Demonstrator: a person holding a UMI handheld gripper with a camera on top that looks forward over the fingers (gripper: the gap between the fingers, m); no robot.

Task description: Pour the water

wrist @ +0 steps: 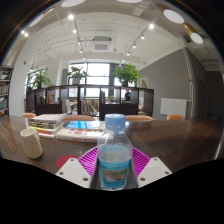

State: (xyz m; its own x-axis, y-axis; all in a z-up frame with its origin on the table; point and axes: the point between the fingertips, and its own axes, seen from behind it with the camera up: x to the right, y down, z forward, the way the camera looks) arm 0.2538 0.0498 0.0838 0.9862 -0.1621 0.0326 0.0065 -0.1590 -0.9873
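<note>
text: none legible | water bottle label: unreadable

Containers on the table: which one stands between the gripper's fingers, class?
The clear water bottle with the blue cap stands between the pink-padded fingers of the gripper. The pale cup sits apart, off to one side on the wooden table.

1. The water bottle is clear plastic with a pale blue screw cap, still on.
2. It stands upright, a blue-tinted label band round its body.
3. It sits between the two fingers of the tool, the magenta pads close at either side; whether they press on it cannot be told.
4. Its base is hidden.
</note>
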